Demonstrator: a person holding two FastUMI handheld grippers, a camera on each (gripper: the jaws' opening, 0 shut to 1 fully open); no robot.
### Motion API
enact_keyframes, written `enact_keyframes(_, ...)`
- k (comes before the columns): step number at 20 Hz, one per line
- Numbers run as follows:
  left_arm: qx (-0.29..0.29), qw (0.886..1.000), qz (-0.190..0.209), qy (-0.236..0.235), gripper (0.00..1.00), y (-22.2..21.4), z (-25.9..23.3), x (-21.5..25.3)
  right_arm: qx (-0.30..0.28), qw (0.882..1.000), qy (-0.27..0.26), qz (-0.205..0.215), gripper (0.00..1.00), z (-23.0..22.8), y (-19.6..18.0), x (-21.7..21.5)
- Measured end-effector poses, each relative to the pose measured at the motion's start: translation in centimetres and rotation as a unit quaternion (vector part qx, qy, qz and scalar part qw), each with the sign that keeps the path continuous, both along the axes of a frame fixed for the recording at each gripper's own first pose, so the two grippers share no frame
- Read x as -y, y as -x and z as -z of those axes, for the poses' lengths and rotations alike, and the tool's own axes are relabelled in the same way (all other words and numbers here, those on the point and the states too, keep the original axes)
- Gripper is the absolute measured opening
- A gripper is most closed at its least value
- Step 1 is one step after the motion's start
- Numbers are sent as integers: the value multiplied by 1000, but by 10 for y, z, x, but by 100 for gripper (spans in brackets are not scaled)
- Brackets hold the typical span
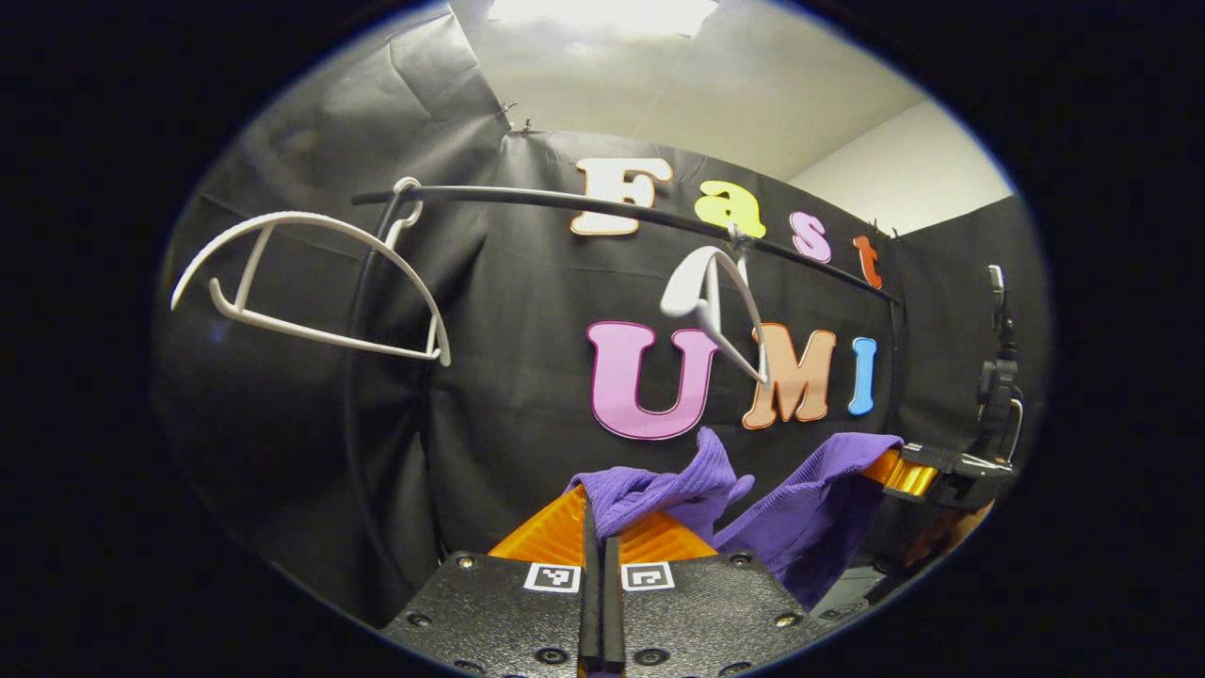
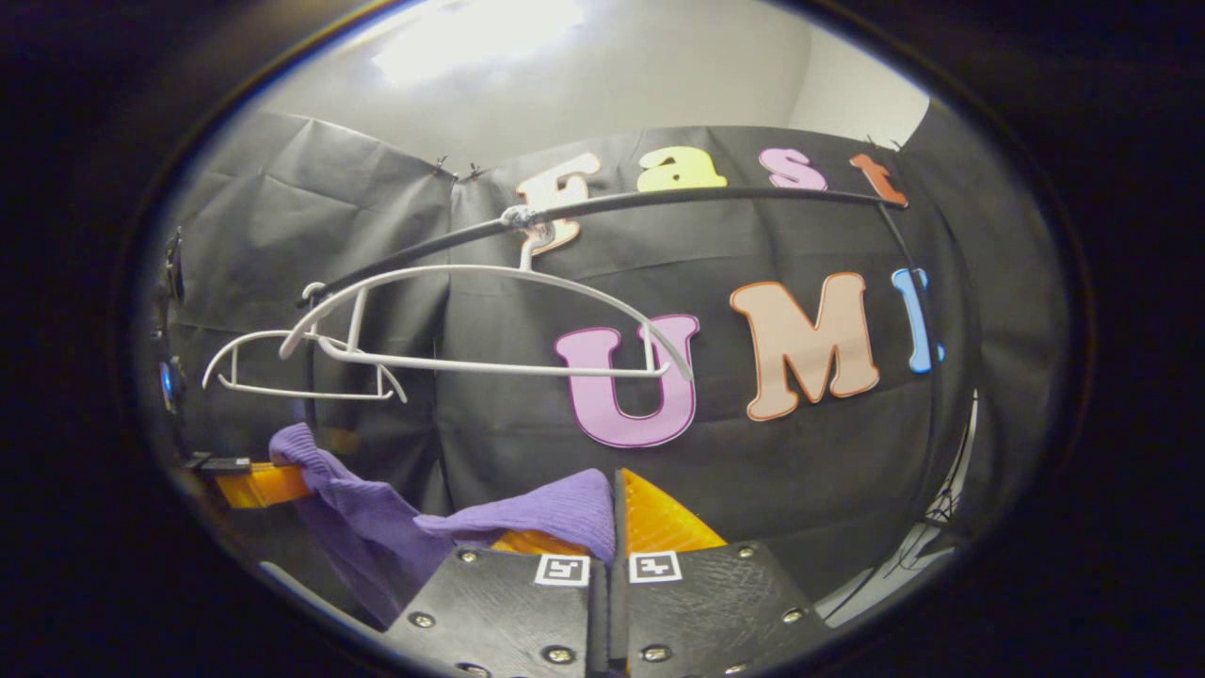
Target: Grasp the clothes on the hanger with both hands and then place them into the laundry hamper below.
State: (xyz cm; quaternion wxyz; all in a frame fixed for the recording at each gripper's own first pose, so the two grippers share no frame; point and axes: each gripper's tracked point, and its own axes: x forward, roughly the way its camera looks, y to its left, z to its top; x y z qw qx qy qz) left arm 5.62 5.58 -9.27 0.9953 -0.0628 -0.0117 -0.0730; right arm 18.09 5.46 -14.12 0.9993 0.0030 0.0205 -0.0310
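Both grippers have the purple garment [image 1: 659,494] pinched btw them. The left gripper [image 1: 600,537] has its jaws pressed together on one bunched end, the right gripper [image 2: 612,527] has jaws clamped on the other end. The cloth is strung out left-to-right btw the two, long axis roughly level, middle sagging down. It's off the hangers — two bare white hangers [image 2: 490,320] hang on the black rail [image 1: 602,202] above it, w/ the near one [image 1: 311,282] tilted.
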Motion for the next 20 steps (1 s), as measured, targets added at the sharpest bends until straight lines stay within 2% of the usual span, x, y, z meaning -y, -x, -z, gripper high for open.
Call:
enact_keyframes(1, 0, 1000, 2, 1, 4, 1, 1, 5, 4, 1000, 0, 7, 1, -4, 9, 1)
enact_keyframes(4, 5, 1000, 15, 4, 2, 3, 0, 26, 9, 999, 6, 30, 1, -9, 31, 11)
enact_keyframes(6, 6, 1000, 29, 6, 4, 5, -1, 44, 10, 999, 0, 35, 1, -12, 38, 14)
enact_keyframes(9, 3, 999, 49, 11, 1, 5, 2, 68, 6, 999, -7, 36, 1, -8, 47, 17)
enact_keyframes(10, 2, 999, 52, 10, 4, 4, 4, 74, 7, 999, -8, 36, 1, -7, 48, 18)
enact_keyframes(11, 2, 998, 55, 9, 2, 3, 6, 82, 6, 999, -11, 36, 1, -5, 48, 20)
enact_keyframes(14, 3, 998, 56, -8, 1, -6, 16, 101, 0, 999, -52, 17, 1, 6, 43, 17)
enact_keyframes(17, 3, 997, 72, 2, 2, -14, 32, 128, -14, 998, -61, 24, 1, 23, 37, 27)
enact_keyframes(20, 5, 999, 49, 2, 2, -28, 50, 128, -17, 997, -63, 42, 1, 40, 35, 37)
